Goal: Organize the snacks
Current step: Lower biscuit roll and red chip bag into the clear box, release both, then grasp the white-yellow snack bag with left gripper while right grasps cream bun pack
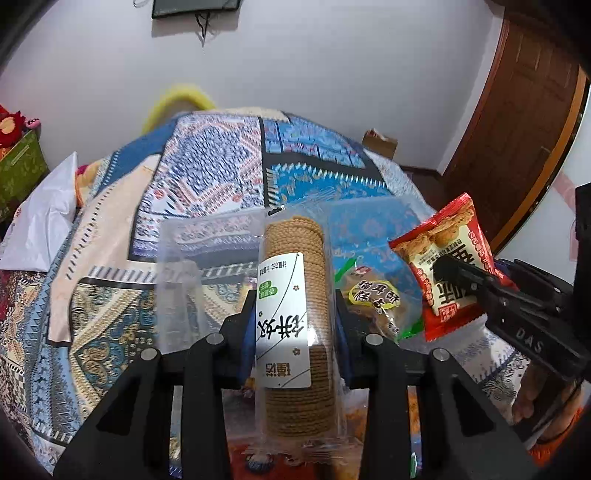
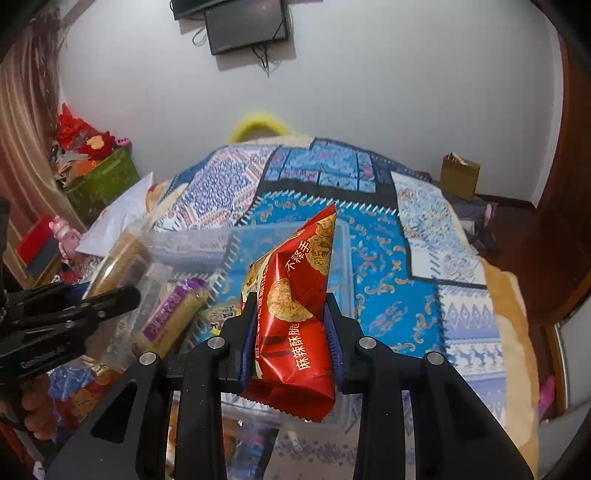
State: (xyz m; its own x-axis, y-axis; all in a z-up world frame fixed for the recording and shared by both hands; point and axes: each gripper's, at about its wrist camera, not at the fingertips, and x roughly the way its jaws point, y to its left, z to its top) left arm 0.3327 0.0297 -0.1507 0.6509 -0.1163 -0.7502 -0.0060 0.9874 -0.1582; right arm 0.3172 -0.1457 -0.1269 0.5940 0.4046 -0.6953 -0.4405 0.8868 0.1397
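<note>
Left tool (image 1: pixel 295 317): I grip the biscuit sleeve (image 1: pixel 295 325), long axis forward. Right tool (image 2: pixel 291 332): clamps red snack packet (image 2: pixel 295 321). Clear bin (image 2: pixel 343 258) lies just ahead, nearer right.

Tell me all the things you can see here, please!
cookie sleeve: 1, tan rounds in clear wrap with a white label, held in the left gripper
red snack bag: 1, red with fried pieces pictured, held in the right gripper
clear bin: 1, see-through, on the bed behind the snacks
purple-label pack: 1, yellowish with purple label, in the bin's left part
green-edged pack: 1, clear with a yellow label, behind the cookie sleeve
quilt: 1, blue patterned, covering the bed
screen: 1, black, on the wall
left gripper: 1, black, jaws shut
right gripper: 1, black, jaws shut
</note>
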